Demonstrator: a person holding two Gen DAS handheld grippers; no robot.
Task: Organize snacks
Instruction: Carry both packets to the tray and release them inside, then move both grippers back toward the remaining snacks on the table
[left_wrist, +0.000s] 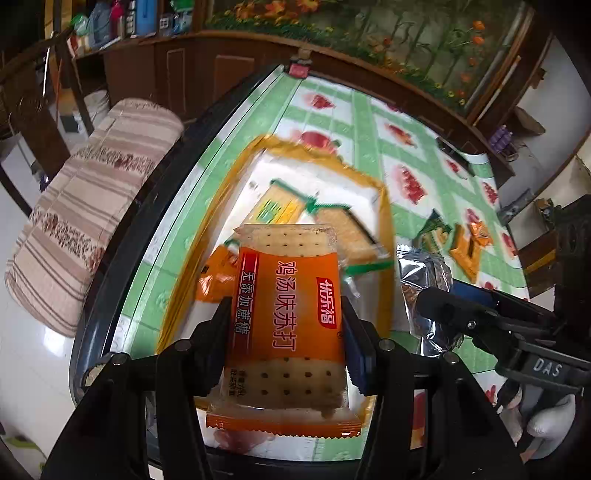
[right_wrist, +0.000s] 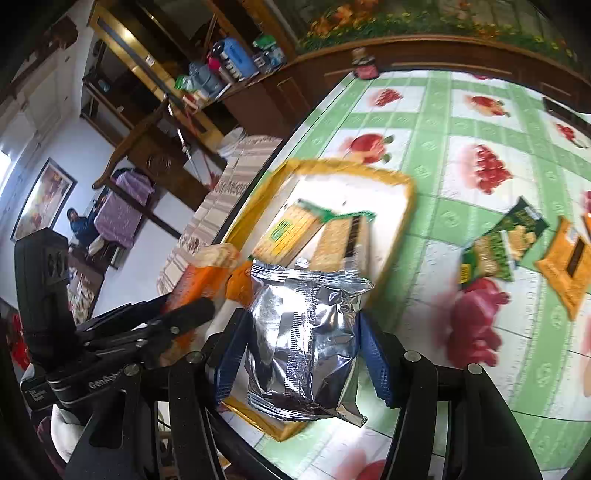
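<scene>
My left gripper (left_wrist: 286, 325) is shut on an orange soda-cracker packet (left_wrist: 290, 321), held above a yellow-rimmed tray (left_wrist: 236, 173). In the tray lie two green-edged cracker packets (left_wrist: 314, 218) and an orange packet (left_wrist: 218, 273). My right gripper (right_wrist: 303, 343) is shut on a crinkled silver foil packet (right_wrist: 303, 339), hanging over the near end of the same tray (right_wrist: 406, 199). The right gripper (left_wrist: 439, 310) with the foil packet (left_wrist: 424, 273) also shows at the right of the left wrist view. The left gripper (right_wrist: 184, 310) with its orange packet (right_wrist: 203, 277) shows at the left of the right wrist view.
The table (right_wrist: 436, 236) wears a green-checked fruit cloth. Green snack packets (right_wrist: 502, 243) and an orange one (right_wrist: 569, 266) lie loose on it right of the tray. A striped cushion (left_wrist: 92, 206) sits beyond the table's left edge. A dark wooden cabinet (left_wrist: 221, 74) runs behind.
</scene>
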